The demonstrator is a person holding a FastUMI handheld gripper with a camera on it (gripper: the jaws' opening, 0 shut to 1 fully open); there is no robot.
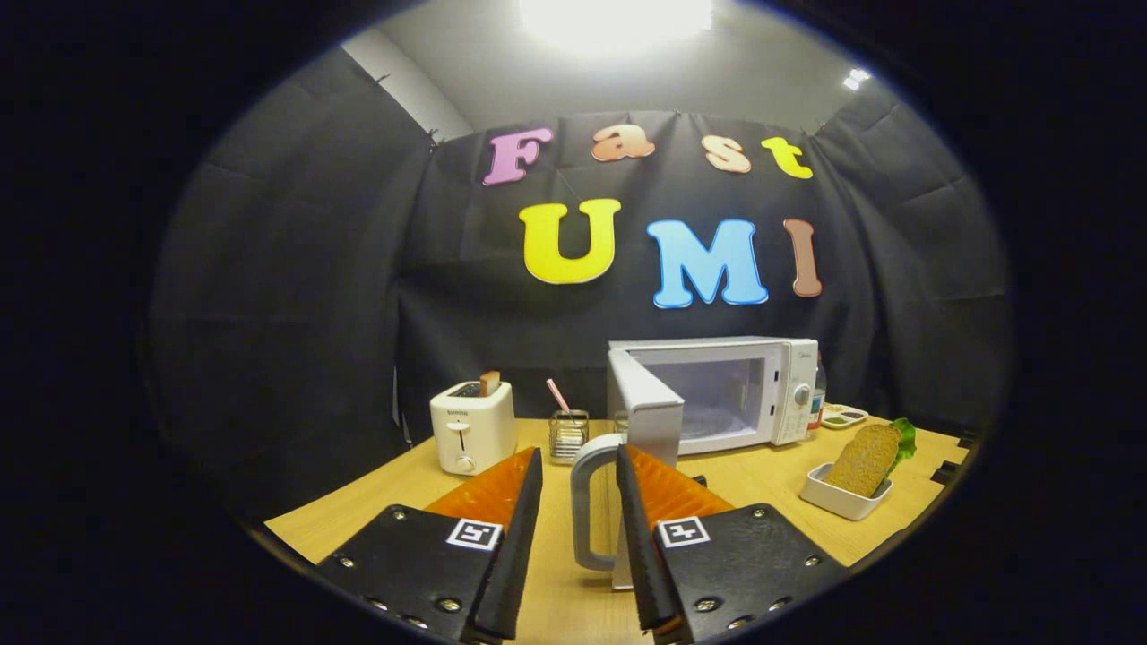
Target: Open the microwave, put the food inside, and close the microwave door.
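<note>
A white microwave (748, 390) stands at the back of the wooden table (762, 479) with its door (647, 403) swung wide open toward me. The door's grey handle (587, 502) sits between my fingers, close to the right one; I cannot tell if either pad touches it. My gripper (579, 470) is open, its orange and black fingers (515, 528) spread on either side of the handle. The food, a slice of brown bread with a green leaf (867, 459), lies in a small white dish (838, 497) to the right of the fingers, in front of the microwave.
A white toaster (472, 425) with a slice sticking up stands at the back left. Next to it is a small wire holder (568, 434) with a pink stick. A bottle (816, 394) and a small sauce dish (844, 417) sit right of the microwave.
</note>
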